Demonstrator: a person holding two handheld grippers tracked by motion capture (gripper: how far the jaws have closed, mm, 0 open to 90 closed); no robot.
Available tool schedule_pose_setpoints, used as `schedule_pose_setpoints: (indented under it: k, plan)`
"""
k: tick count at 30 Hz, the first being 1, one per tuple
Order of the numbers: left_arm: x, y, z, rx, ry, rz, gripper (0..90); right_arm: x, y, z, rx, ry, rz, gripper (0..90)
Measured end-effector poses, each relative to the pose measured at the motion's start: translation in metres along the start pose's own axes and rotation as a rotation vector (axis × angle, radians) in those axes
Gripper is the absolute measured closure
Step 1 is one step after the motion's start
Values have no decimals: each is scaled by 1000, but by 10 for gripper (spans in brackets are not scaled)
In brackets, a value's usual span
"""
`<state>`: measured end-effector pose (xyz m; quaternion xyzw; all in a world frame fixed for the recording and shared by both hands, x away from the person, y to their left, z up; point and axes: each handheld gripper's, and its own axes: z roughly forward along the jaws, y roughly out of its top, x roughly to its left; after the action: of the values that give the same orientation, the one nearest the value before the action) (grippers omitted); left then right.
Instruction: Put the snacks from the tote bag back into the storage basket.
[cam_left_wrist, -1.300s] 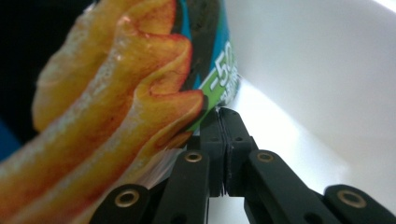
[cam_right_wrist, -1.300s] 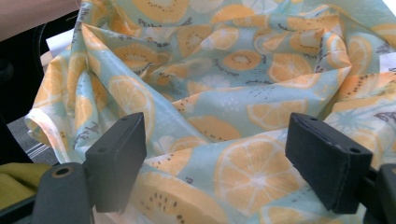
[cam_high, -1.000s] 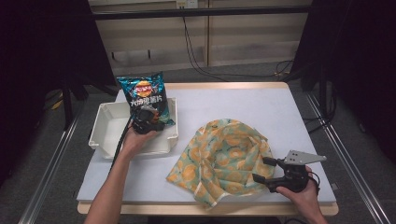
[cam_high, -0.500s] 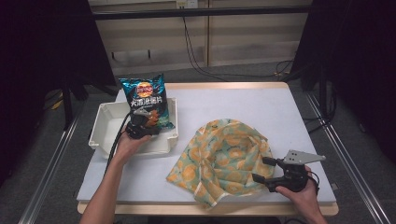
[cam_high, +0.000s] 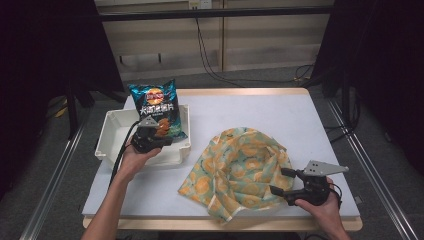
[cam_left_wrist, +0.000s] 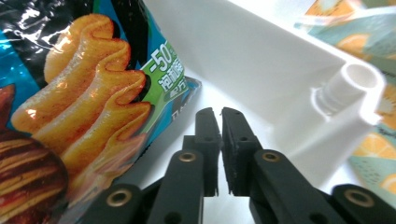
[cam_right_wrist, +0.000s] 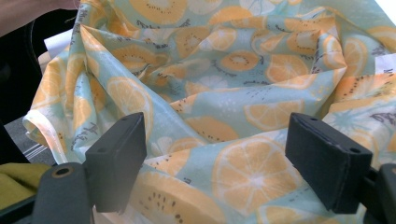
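At the near edge of the worktop (cam_high: 260, 110), the right hand-held gripper (cam_high: 279, 180) is hovering with its jaws standing wide apart at the border of the crumpled fruit-print cloth (cam_high: 240, 165), which is lying loose in 1 heap, pressed by neither pad. Farther back, the left hand-held gripper (cam_left_wrist: 220, 112) is pointing into the white bin (cam_high: 112, 135); its jaws have just been opening, are showing a narrow gap and are carrying nothing between them. The chip bag (cam_high: 155, 100) is leaning inside the bin, its top edge rising over the far wall. Stowing the bag is therefore appearing complete; the cloth, not yet gripped, is probably remaining as the 1 item to be handled.
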<state>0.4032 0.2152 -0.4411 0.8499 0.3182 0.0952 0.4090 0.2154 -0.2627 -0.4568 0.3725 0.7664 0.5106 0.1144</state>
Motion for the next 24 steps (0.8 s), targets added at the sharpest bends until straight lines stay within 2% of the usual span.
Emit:
schedule_pose_setpoints:
  k: [3,7,8,9,10,11,12,19,21,24]
  plan:
    - [-1,-6,-7,-51,-4,-34,791,0,0,-1,-5,-1,-2,204]
    - [-7,-14,-19,-104,-1,-36,719,0,0,-1,-1,0,1,204]
    - [-9,-15,-22,-114,7,-41,689,0,0,-1,-1,-3,1,204]
    - [-11,-17,-25,-135,-5,-66,630,0,0,-1,0,-2,2,204]
    - [-13,-19,-29,-157,-13,-68,592,0,0,-1,0,0,0,204]
    - [-15,-20,-31,-159,-5,-62,593,0,0,-1,-3,-3,-1,204]
    - [-17,-21,-34,-157,20,-44,588,0,-1,-1,-4,-4,-3,204]
    - [-30,-31,-49,-214,11,-86,349,0,0,-3,-8,-9,0,204]
    - [-34,-34,-52,-207,67,-78,267,0,-1,-3,-7,-14,2,204]
    - [-38,-42,-56,-226,89,-85,206,-1,-1,-3,-9,-11,3,204]
